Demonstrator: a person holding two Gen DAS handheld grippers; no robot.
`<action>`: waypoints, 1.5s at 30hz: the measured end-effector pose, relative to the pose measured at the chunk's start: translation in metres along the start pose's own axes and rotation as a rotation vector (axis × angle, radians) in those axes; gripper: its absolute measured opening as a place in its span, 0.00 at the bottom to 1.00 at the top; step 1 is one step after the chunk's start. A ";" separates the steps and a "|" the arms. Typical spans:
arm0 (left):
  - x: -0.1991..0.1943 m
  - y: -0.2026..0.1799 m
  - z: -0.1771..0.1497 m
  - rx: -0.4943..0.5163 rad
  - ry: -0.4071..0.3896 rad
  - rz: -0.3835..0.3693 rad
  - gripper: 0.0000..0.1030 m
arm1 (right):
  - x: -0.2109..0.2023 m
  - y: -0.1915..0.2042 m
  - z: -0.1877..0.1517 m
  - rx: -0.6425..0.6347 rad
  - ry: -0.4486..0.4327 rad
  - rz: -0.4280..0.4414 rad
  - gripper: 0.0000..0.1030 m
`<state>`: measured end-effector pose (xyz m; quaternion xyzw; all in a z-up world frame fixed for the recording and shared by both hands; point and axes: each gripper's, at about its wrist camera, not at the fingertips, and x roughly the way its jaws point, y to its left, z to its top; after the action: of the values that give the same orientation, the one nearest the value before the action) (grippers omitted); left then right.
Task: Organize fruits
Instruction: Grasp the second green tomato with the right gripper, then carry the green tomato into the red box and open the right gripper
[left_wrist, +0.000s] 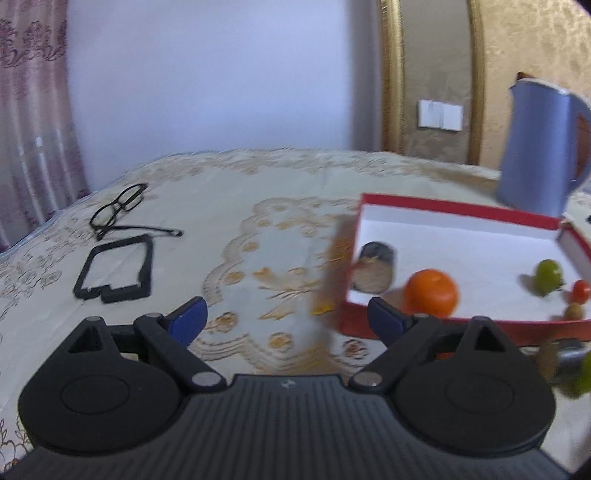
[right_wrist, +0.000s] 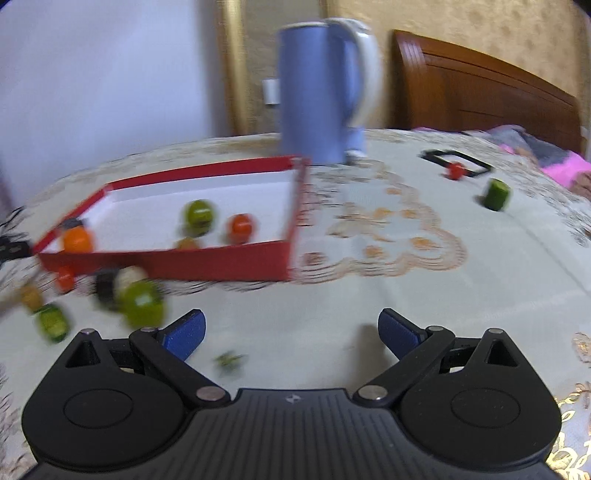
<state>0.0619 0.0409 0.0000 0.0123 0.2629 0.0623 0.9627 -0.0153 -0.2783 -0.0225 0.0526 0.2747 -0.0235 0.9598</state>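
Both views motion-blurred, so small details are soft. Left hand-held gripper (left_wrist: 286, 314): blue textured pads on black linkage arms, spread wide, nothing between them, over the patterned cloth beside the box's near-left corner. Right hand-held gripper (right_wrist: 291, 334): same build, also spread wide and empty, hovering over bare cloth in front of the box. Desk (left_wrist: 229, 206) is covered in a cream cloth with gold embroidered scrollwork. Shallow red cardboard box (right_wrist: 221, 258), rectangular, white inside, holds fruit: a round orange tangerine (left_wrist: 431, 291) near its front-left corner, a glossy green fruit (left_wrist: 549, 276), a small red tomato (left_wrist: 580, 291), a small brownish-green one (left_wrist: 573, 311) at the front wall, plus a grey cylindrical thing (left_wrist: 373, 271) I can't identify. Outside the box, near its front-left corner in the right wrist view: a loose cluster of green fruits (right_wrist: 142, 301), a small orange one (right_wrist: 65, 277), a dark-and-white blurred piece (right_wrist: 110, 286). Well apart on the far right: a stubby green cylinder-shaped piece (right_wrist: 496, 194) and a small red fruit (right_wrist: 455, 170) touching a flat black frame (right_wrist: 456, 159). Smooth blue kettle (right_wrist: 317, 92) with white handle stands upright just behind the box. Black-rimmed glasses (left_wrist: 118, 206) and a second black square frame (left_wrist: 114, 267) lie on the left side of the cloth.
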 end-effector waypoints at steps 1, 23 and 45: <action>0.002 0.001 -0.001 -0.007 0.010 0.000 0.90 | -0.003 0.006 -0.001 -0.020 -0.013 0.006 0.98; 0.023 0.023 -0.009 -0.115 0.093 0.002 0.93 | 0.021 0.070 0.007 -0.163 0.016 0.123 0.51; 0.025 0.024 -0.009 -0.123 0.104 0.001 0.99 | 0.006 0.073 0.041 -0.168 -0.140 0.109 0.33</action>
<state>0.0761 0.0674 -0.0191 -0.0498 0.3083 0.0792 0.9467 0.0162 -0.2103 0.0151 -0.0149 0.2046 0.0480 0.9775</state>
